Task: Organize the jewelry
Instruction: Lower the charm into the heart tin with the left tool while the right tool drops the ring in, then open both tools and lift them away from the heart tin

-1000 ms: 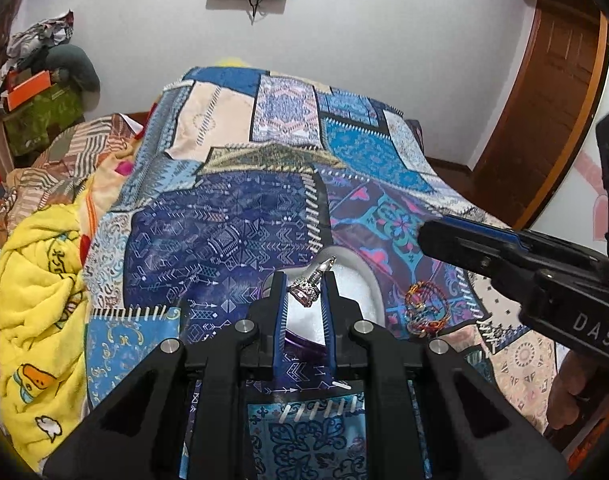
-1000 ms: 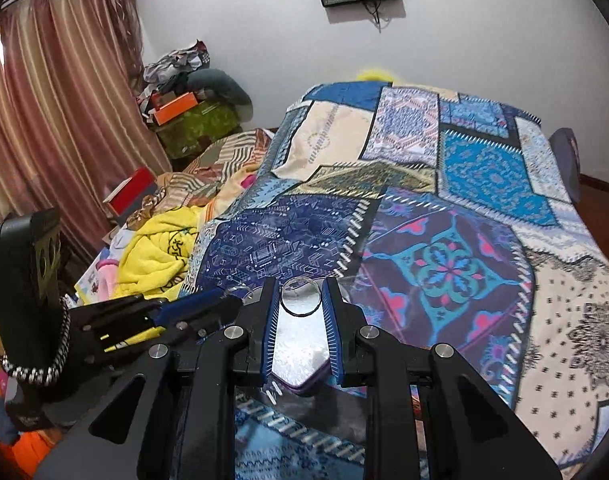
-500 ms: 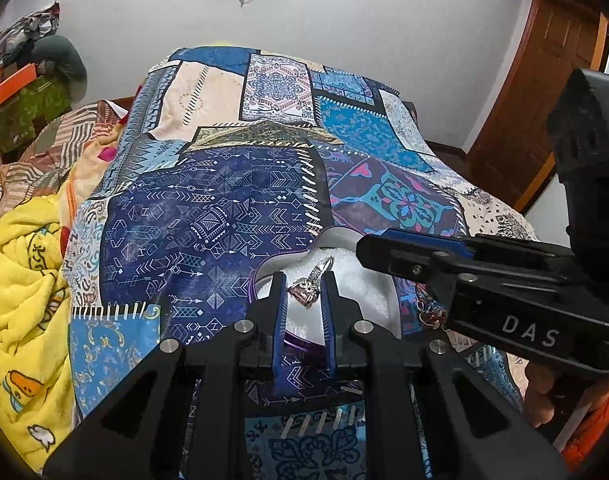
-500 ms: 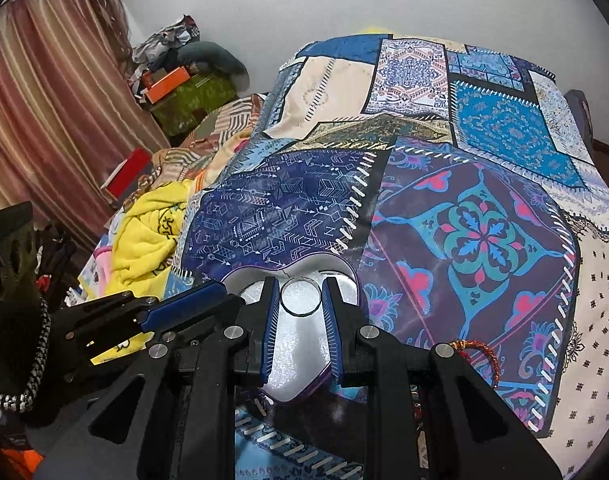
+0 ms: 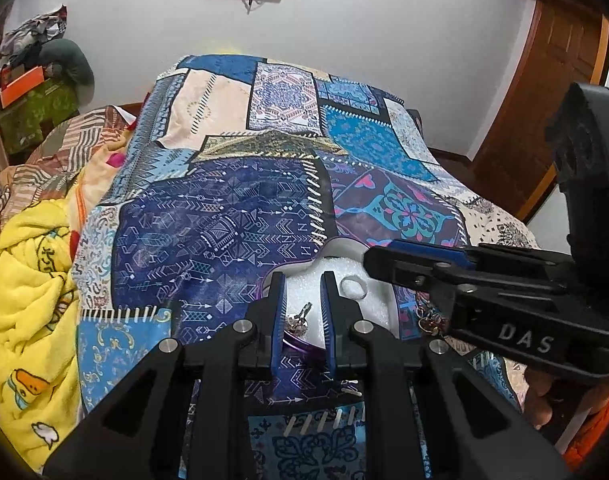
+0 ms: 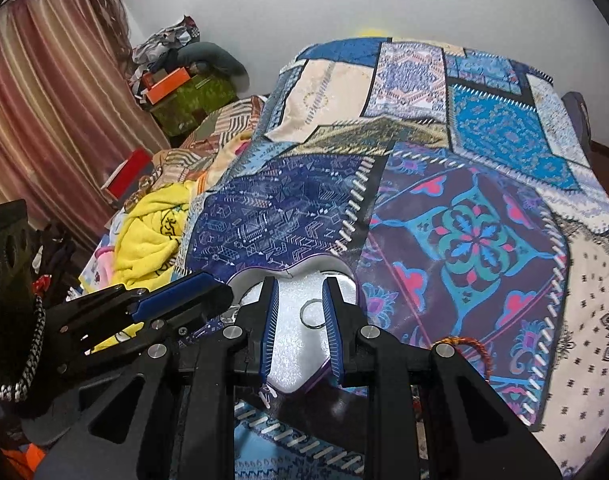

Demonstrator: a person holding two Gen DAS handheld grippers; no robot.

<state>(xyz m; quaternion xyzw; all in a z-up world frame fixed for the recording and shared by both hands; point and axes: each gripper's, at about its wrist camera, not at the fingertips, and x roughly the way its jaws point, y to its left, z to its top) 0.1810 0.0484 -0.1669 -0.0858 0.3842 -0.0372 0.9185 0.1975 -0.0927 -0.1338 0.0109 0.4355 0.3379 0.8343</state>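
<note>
White foam fills the heart-shaped box (image 6: 296,356) with the purple rim, which stands on the patchwork bed cover (image 5: 224,216) close to the near edge of the bed, about at its middle; both of my tools point down into it from this side. My left gripper (image 5: 302,280) has its blue pads only a little apart, and between them I see the small silver charm (image 5: 300,320); it looks to lie low in the box, just beside the purple rim at the near side, and the pads do not seem to press on it, so I count this gripper as not gripping. My right gripper (image 6: 300,284) also keeps a narrow gap with nothing pinched; the thin silver ring (image 6: 314,314) shows between its fingers near the right pad, but from the left wrist view the ring lies flat on the foam, just beside the tip of the right tool and apart from it. On the cover just to the right of the box lies a red and orange bracelet (image 6: 464,346); it is partly hidden behind my right gripper. At the left edge of the bed a yellow blanket (image 5: 28,280) is heaped.
</note>
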